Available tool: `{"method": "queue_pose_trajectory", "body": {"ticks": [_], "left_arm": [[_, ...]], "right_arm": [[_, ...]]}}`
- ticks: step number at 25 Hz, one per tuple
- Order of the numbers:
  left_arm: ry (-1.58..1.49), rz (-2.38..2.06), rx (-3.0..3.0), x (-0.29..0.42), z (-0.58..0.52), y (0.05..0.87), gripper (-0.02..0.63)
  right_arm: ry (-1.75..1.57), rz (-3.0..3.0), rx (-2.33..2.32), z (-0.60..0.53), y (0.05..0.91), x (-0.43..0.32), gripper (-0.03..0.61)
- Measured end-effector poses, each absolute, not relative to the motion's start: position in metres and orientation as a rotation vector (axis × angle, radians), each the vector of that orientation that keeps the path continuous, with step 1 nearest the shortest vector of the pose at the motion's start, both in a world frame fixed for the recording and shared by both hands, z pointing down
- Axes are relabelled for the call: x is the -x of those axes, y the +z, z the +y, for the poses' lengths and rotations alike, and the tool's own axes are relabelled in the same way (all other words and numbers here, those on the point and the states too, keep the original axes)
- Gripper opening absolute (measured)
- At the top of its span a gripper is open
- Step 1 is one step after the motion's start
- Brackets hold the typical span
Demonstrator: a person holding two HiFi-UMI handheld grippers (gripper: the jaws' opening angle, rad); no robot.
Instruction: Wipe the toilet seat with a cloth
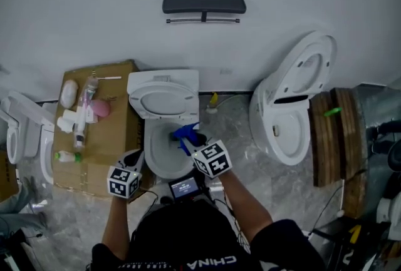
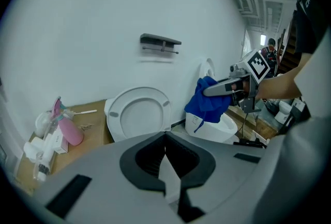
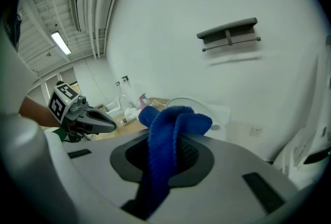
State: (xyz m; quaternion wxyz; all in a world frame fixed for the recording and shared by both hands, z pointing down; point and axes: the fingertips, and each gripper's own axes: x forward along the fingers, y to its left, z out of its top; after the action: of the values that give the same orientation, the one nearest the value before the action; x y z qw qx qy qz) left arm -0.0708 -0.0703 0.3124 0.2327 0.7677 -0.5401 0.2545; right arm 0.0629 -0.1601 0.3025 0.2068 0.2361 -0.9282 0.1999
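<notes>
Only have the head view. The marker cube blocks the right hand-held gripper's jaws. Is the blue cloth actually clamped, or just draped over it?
Observer: Clamped. In the right gripper view, the right hand-held gripper has its jaws closed on the blue cloth. A fold bunches out past them and the rest hangs down below.
Operator: And the left one, anything in it?
Observer: Nothing. The left gripper view shows the left hand-held gripper with its jaws together and no object between them.
</notes>
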Motion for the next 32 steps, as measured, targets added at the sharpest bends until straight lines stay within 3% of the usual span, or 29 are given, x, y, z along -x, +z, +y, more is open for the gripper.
{"method": "queue_pose_trajectory", "body": {"ticks": [16,32], "left_arm": [[0.732,-1.020,-2.386,0.075,0.141,0.316,0.012],[0.865,-1.156,-2.360,0.065,0.232,0.330,0.011]], "right_arm": [[0.231,-2.428,-0.872,0.061,0.288,-0.032,0.066],[0.126,-2.249,-0.886,0.192,0.292,-0.076,0.066]]}}
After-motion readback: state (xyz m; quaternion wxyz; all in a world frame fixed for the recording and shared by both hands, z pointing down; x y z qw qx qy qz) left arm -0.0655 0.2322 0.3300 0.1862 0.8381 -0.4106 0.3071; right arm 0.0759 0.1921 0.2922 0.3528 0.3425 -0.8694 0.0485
